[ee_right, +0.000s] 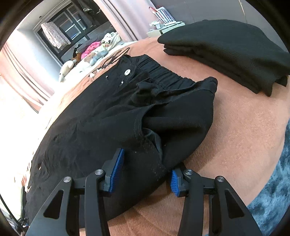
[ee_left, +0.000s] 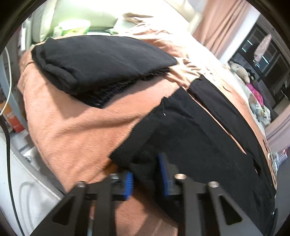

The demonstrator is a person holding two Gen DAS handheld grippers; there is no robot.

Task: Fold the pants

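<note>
Black pants lie spread on a salmon blanket on the bed. My left gripper has its blue pads close around a bunched bit of the pants' hem edge. In the right wrist view the pants show their elastic waistband and a silver button. My right gripper stands open, its blue pads on either side of the near waist edge of the pants, which lies between them.
A stack of folded black clothes sits further up the blanket and also shows in the right wrist view. Pillows lie behind it. Stuffed toys lie at the bed's far end. A blue-grey rug is beside the bed.
</note>
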